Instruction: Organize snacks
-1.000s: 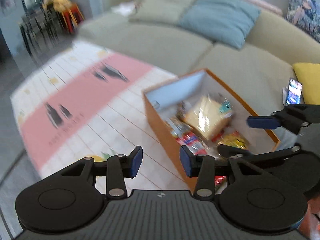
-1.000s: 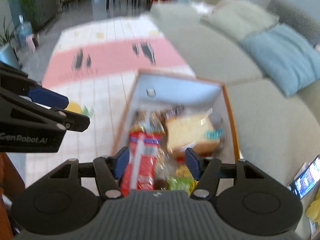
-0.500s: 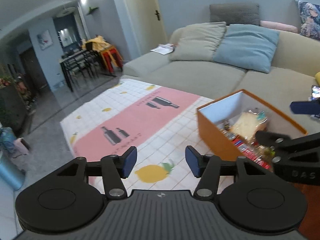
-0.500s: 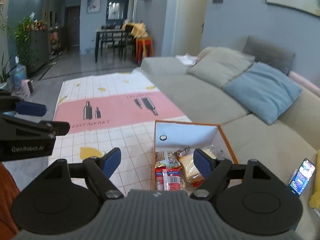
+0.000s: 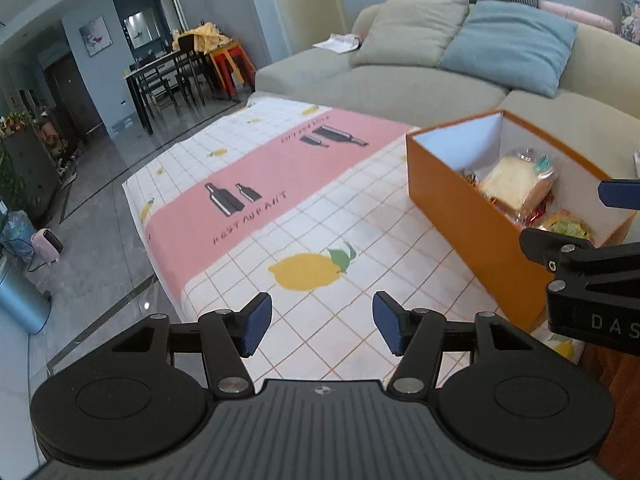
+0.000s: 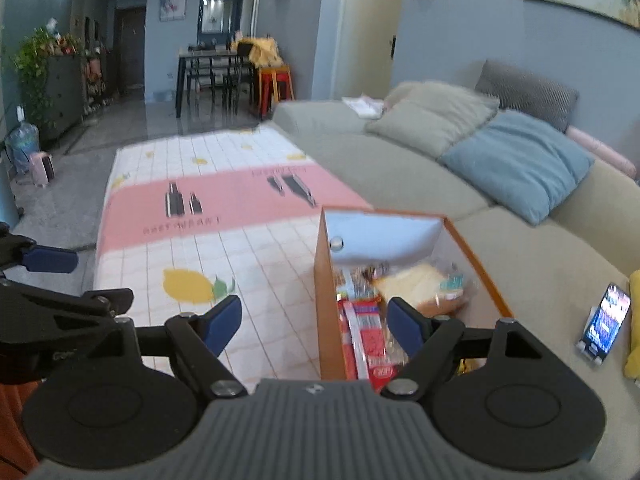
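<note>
An orange box [image 5: 472, 224] with a white inside stands on the table's right part. It holds a bagged slice of bread [image 5: 516, 180], a yellow-green packet [image 5: 564, 224] and red packets [image 6: 368, 336]. The box also shows in the right wrist view [image 6: 326, 304]. My left gripper [image 5: 322, 328] is open and empty above the tablecloth, left of the box. My right gripper [image 6: 314, 326] is open and empty, above the box's near left wall. Its fingers show at the right edge of the left wrist view [image 5: 568, 256].
A checked tablecloth [image 5: 280, 208] with a pink band and lemon prints covers the table. A grey sofa [image 5: 400, 88] with beige and blue cushions runs behind it. A phone [image 6: 606, 326] stands on the sofa right of the box. A dining table [image 6: 212, 72] stands far back.
Both grippers have drawn back and up from the box, so more of the room shows. Both jaws have opened wider. The box and snacks have not moved.
</note>
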`<state>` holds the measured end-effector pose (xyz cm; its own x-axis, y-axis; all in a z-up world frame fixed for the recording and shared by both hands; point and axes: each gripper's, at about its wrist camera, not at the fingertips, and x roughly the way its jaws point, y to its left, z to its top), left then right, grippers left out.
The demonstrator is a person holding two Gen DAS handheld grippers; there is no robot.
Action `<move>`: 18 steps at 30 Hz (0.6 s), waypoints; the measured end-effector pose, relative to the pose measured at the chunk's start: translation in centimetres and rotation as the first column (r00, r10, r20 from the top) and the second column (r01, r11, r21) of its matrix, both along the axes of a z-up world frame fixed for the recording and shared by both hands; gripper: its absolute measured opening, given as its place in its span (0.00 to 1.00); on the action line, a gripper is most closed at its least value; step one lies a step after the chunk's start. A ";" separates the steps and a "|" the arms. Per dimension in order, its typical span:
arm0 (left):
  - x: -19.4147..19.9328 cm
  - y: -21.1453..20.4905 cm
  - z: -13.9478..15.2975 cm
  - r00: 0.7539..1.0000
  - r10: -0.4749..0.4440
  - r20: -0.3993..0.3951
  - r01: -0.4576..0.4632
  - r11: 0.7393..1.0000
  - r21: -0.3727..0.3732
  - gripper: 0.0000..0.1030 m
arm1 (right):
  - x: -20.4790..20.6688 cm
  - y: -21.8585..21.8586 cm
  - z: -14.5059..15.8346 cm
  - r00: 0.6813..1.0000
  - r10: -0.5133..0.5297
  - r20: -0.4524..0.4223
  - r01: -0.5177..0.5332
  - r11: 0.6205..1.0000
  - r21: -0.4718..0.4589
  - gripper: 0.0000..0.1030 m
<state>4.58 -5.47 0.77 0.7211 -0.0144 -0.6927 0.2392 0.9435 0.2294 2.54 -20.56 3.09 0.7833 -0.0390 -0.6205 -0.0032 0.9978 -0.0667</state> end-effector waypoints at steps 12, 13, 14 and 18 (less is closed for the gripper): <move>0.9 -0.1 -1.7 0.998 0.012 -0.054 -0.013 1.000 -0.008 0.67 | 1.7 -0.3 -2.4 0.997 -0.020 -0.071 0.021 1.000 0.006 0.76; 0.8 0.0 -1.7 0.998 0.012 -0.057 -0.013 1.000 -0.008 0.67 | 1.7 -0.3 -2.5 0.997 -0.022 -0.074 0.023 1.000 0.007 0.76; 0.9 0.0 -1.7 0.998 0.015 -0.058 -0.015 1.000 -0.008 0.67 | 1.8 -0.3 -2.5 0.997 -0.023 -0.076 0.023 1.000 0.007 0.76; 1.1 0.1 -1.7 0.998 0.019 -0.063 -0.020 1.000 -0.019 0.67 | 1.9 -0.1 -2.6 0.997 -0.020 -0.080 0.021 1.000 0.003 0.76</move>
<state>5.71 -5.41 -0.91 0.6762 -0.0146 -0.7366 0.2342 0.9522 0.1962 4.49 -20.71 0.51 0.7305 -0.0522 -0.6809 0.0120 0.9979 -0.0637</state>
